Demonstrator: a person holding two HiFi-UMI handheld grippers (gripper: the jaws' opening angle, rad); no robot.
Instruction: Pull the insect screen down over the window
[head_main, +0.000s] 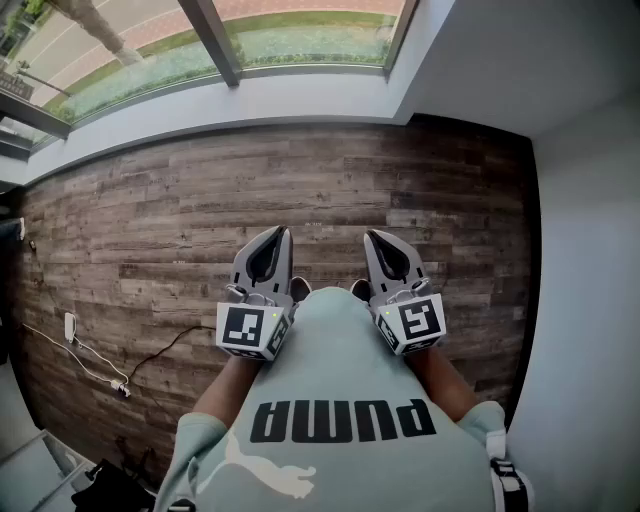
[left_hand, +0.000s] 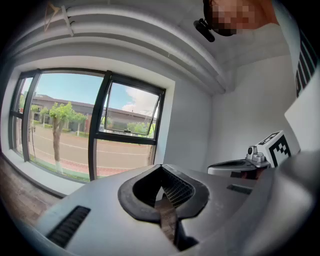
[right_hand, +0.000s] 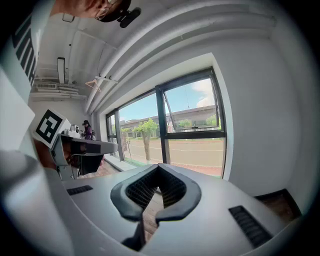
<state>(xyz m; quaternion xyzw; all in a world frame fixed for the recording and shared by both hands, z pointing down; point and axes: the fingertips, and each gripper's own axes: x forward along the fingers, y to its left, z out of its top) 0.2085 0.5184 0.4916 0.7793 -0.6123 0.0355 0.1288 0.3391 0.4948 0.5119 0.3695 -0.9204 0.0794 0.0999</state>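
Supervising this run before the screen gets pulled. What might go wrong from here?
The white cable lies loose on the floor to the left: a possible trip hazard. The left gripper and right gripper are both shut and empty, so they must open before grabbing anything.

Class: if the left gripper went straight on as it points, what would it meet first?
Nothing near: the left gripper's path looks free above the wooden floor, probably ending at the white wall beside the window; depth is unclear.

The person wears a pale green short-sleeved T-shirt (head_main: 345, 390) with black lettering, and the grey left claw (head_main: 281, 233) and right claw (head_main: 371, 237) each carry a black-and-white marker cube (head_main: 252, 330).
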